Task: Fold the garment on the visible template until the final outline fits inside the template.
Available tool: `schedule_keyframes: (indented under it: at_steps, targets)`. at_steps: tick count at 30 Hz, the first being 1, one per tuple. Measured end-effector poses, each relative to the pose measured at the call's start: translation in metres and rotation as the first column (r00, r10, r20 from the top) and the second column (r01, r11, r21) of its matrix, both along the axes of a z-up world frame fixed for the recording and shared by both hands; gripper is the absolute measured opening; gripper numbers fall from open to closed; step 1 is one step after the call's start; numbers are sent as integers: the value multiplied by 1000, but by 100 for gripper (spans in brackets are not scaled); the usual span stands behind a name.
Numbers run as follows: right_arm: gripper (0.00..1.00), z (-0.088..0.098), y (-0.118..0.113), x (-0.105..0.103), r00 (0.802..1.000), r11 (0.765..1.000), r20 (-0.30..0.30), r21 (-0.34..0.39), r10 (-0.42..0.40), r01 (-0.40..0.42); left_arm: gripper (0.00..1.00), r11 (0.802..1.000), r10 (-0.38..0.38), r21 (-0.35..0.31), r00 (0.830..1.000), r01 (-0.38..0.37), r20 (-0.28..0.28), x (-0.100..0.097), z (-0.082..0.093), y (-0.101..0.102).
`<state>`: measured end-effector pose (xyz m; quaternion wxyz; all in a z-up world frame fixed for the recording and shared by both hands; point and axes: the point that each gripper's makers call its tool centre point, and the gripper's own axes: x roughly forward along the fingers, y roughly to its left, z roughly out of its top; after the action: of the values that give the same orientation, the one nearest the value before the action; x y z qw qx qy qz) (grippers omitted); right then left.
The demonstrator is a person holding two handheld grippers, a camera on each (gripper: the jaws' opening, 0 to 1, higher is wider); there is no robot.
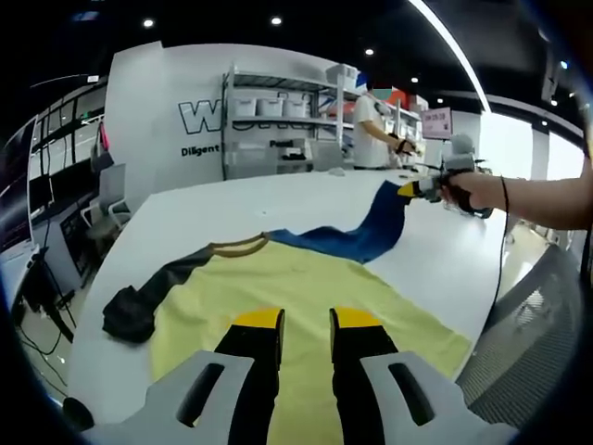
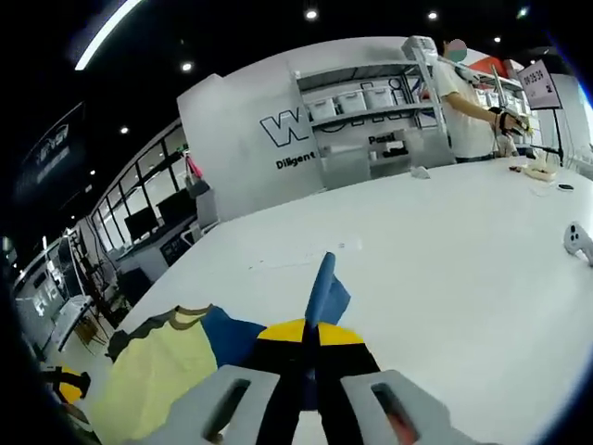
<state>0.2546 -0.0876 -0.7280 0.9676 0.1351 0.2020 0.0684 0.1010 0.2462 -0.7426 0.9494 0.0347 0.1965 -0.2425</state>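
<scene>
A yellow shirt [image 1: 306,283] lies flat on the white table [image 1: 213,209], with a dark collar band [image 1: 239,247] and a black sleeve [image 1: 139,301] spread to the left. Its blue sleeve [image 1: 371,227] is lifted off the table toward the upper right, where my right gripper [image 1: 414,188] is shut on its end. In the right gripper view the blue sleeve [image 2: 322,283] stands up from between the closed jaws of my right gripper [image 2: 310,332], and the yellow shirt [image 2: 153,371] lies lower left. My left gripper [image 1: 308,320] hovers open over the shirt's lower part, holding nothing.
A person [image 1: 372,130] stands at the table's far side by grey shelves [image 1: 278,120]. A small white device [image 2: 579,239] and some small items [image 2: 537,170] lie on the table at the right. A mesh chair back [image 1: 528,324] stands by the right edge.
</scene>
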Motion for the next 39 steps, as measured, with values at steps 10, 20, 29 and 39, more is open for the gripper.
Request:
schedule_keyframes:
  at_steps: [10,20,29,39]
  targets:
    - [0,24,44,2,996,996,39,36,79,-80,18,1000,-2,-1,1000,2,5,0,2,3]
    - [0,47,76,3,988,987,67,75,138,-143,19,1000,-19,16,1000,19,16,-1,3,6]
    - [0,72,108,8,976,973,116,119,184,-197,19,1000,-18,21,1000,18,12,0,2,7]
    - [0,94,147,13,960,956,157,145,232,-255,19,1000,-11,23,1000,10,7,1,1,14]
